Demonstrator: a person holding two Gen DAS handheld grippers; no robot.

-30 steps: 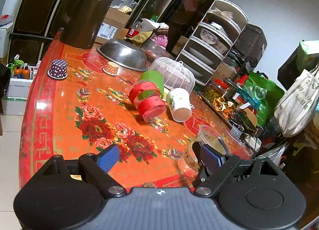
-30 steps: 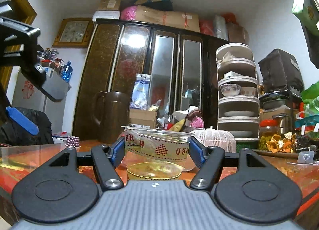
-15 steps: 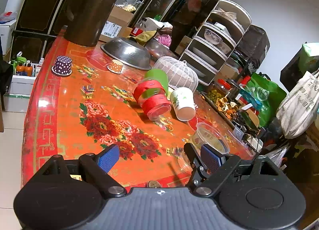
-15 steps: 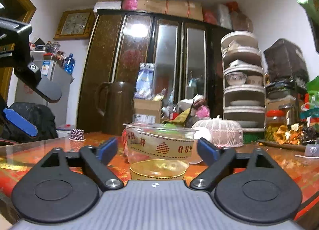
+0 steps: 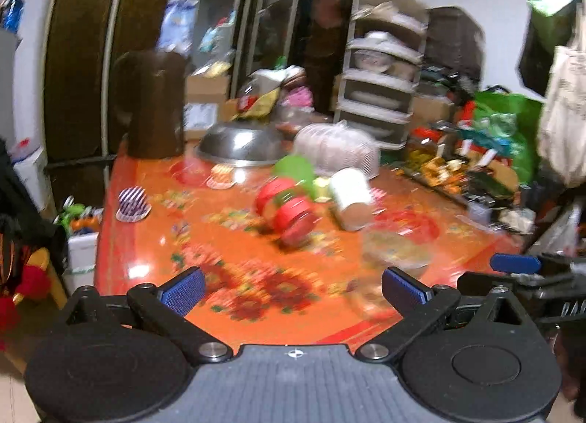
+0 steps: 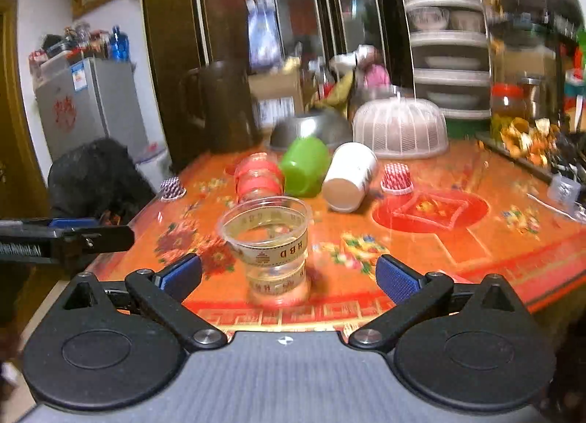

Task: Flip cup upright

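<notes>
Standing upright near the front edge of my red floral table, the clear plastic cup sits between my right gripper's wide-spread fingers, touched by neither. I read "HBD" on its ribbon band; inside I see nothing. My left gripper hangs wide open too, holding nothing. Behind lie a white paper cup, a green cup and a red-banded clear cup, all on their sides.
</notes>
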